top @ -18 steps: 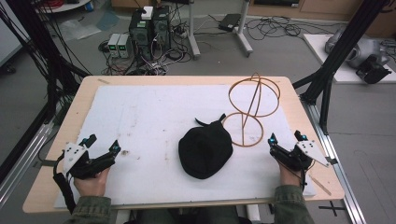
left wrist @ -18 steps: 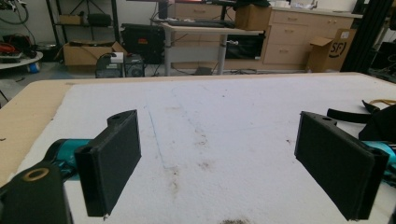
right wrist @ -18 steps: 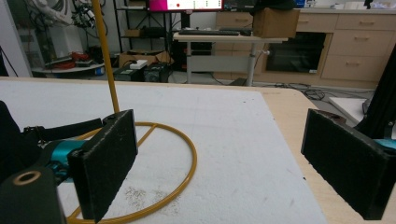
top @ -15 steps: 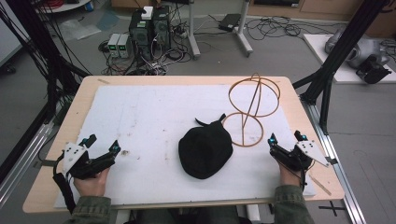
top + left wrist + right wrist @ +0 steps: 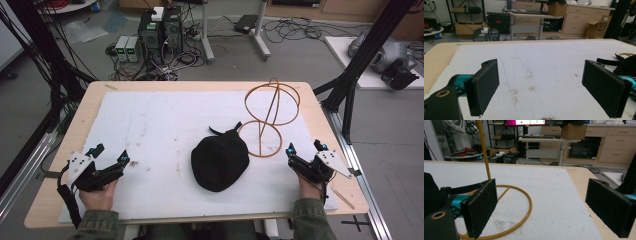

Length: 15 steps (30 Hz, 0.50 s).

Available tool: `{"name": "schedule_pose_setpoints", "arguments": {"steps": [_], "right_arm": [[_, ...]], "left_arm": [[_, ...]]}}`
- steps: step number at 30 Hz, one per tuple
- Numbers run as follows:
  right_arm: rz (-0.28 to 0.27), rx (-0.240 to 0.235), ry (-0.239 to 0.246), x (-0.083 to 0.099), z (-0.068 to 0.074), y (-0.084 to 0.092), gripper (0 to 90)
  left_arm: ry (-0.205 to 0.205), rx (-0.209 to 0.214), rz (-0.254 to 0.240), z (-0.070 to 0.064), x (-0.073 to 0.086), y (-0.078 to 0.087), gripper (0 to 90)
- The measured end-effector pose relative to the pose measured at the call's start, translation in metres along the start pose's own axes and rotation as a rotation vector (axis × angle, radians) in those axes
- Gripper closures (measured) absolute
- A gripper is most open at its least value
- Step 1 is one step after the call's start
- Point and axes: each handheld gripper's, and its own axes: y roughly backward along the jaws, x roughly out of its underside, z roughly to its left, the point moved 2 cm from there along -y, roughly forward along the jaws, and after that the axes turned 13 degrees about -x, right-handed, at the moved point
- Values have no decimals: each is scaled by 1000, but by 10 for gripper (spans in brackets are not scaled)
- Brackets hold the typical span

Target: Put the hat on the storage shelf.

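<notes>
We've got the cap [image 5: 220,161] mid-mat, hoop stand [image 5: 270,117] touching its far right; left gripper [image 5: 109,159] and right gripper [image 5: 305,151] flank it, both wide open, empty.

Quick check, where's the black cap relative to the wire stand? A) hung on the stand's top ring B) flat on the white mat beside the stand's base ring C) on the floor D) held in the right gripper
B: the black cap lies flat on the white mat, next to the base ring of the wire stand; both grippers are away from it, open and empty.
</notes>
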Motion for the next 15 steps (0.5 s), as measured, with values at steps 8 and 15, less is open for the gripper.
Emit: {"name": "schedule_pose_setpoints", "arguments": {"steps": [8, 15], "right_arm": [[-1, 0, 2, 0, -1, 1, 99], [-4, 2, -1, 0, -1, 2, 99]], "left_arm": [[-42, 32, -49, -12, -9, 0, 145], [-65, 78, -60, -26, -12, -3, 144]]}}
